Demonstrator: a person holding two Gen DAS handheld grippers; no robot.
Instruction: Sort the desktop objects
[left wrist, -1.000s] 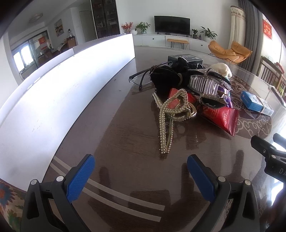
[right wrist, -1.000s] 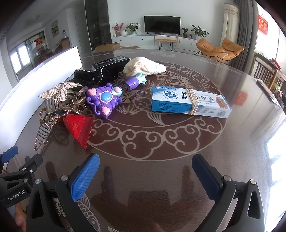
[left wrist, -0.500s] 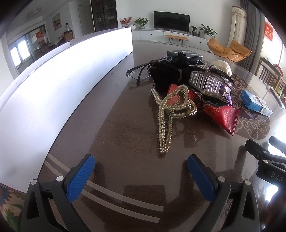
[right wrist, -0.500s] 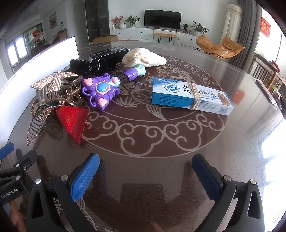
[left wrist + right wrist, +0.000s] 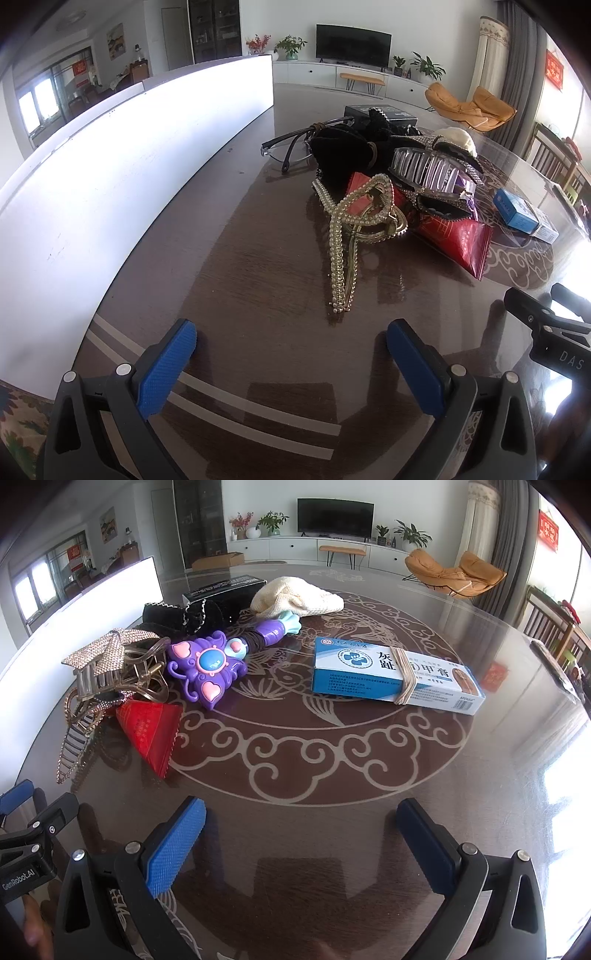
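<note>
A heap of objects lies on the dark round table (image 5: 229,266). A pearl hair claw (image 5: 351,236) is nearest my left gripper (image 5: 291,339), which is open and empty just short of it. Behind the claw lie a red packet (image 5: 458,240), a clear rhinestone claw (image 5: 428,173), a black pouch (image 5: 340,151) and glasses (image 5: 288,147). My right gripper (image 5: 301,823) is open and empty above the table's scroll pattern. Ahead of it lie a purple toy wand (image 5: 214,664), a blue-white medicine box (image 5: 395,675), the red packet (image 5: 151,731) and a cream knit cloth (image 5: 295,600).
A long white panel (image 5: 122,177) runs along the table's left side. A black box (image 5: 221,590) stands at the back of the heap. The right gripper's side shows at the right edge of the left wrist view (image 5: 546,325). Chairs stand beyond the table at right.
Both grippers have drifted slightly forward toward the heap, so the objects look a little nearer. Both stay open and nothing on the table has moved.
</note>
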